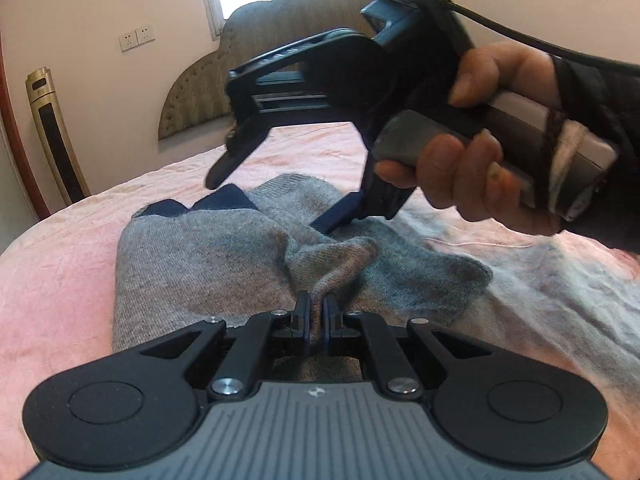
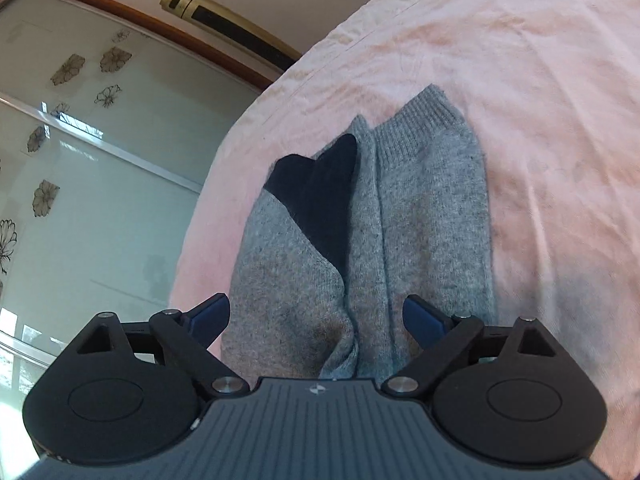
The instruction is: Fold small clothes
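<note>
Between left gripper (image 1: 316, 312) fingers, grey sweater (image 1: 208, 256)

Knit garment (image 1: 208, 248) lies on bed (image 1: 60, 280), sleeves folded inward over body. Left claw (image 1: 316, 312) at garment's near edge, pinching raised fold of fabric. Right claw (image 1: 280, 200) beyond it, over garment's far part, person's hand (image 1: 480, 152) on handle at right. Headboard (image 1: 208, 100) behind bed; standing unit (image 1: 52, 132) left of bed against wall.

In right wrist view: right claw (image 2: 316, 316) spread either side of garment's centre fold (image 2: 360, 240).
</note>
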Demonstrator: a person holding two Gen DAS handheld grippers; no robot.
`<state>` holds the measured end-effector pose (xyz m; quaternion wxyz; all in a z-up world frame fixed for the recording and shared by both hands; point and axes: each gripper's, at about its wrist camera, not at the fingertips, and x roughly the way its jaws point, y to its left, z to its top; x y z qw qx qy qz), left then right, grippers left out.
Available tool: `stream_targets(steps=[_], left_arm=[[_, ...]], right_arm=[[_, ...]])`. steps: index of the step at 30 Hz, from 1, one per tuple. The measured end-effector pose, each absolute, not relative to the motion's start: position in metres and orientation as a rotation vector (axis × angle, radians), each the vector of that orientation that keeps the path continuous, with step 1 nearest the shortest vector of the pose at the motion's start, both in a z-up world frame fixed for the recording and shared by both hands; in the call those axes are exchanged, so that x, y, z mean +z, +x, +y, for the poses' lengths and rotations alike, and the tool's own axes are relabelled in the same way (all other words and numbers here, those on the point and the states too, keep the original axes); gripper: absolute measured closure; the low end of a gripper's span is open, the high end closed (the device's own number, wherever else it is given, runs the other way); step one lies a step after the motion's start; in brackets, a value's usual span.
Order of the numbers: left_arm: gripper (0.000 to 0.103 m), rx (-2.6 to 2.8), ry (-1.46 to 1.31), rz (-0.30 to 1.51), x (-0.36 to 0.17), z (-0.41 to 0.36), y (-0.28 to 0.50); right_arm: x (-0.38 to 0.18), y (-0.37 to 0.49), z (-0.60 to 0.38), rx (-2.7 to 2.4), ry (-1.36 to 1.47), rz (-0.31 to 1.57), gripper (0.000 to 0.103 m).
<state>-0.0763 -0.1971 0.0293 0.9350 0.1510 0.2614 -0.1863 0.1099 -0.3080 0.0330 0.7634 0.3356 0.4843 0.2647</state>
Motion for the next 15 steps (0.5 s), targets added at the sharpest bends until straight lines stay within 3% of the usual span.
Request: stream_targets(steps=[6, 8, 9, 10, 15], left_arm=[[0.095, -0.394, 0.261, 0.579, 0.025, -0.188, -0.079], [0.095, -0.399, 0.233, 0.584, 0.025, -0.179, -0.083], [0.095, -0.402, 0.218, 0.586, 0.026, -0.174, -0.085], [0.094, -0.403, 0.206, 0.587, 0.028, -0.169, -0.087], [0.094, -0.405, 0.111, 0.558, 0.047, -0.133, -0.096]], right_arm=[[0.03, 0.126, -0.292, 0.638, 0.699, 1.096, 0.011], [0.032, 0.127, -0.287, 0.622, 0.641, 1.094, 0.031], [0.033, 0.127, -0.285, 0.597, 0.584, 1.102, 0.063], [0.032, 0.126, -0.285, 0.583, 0.556, 1.106, 0.084], [0.055, 0.097, -0.307, 0.616, 0.565, 0.958, 0.088]])
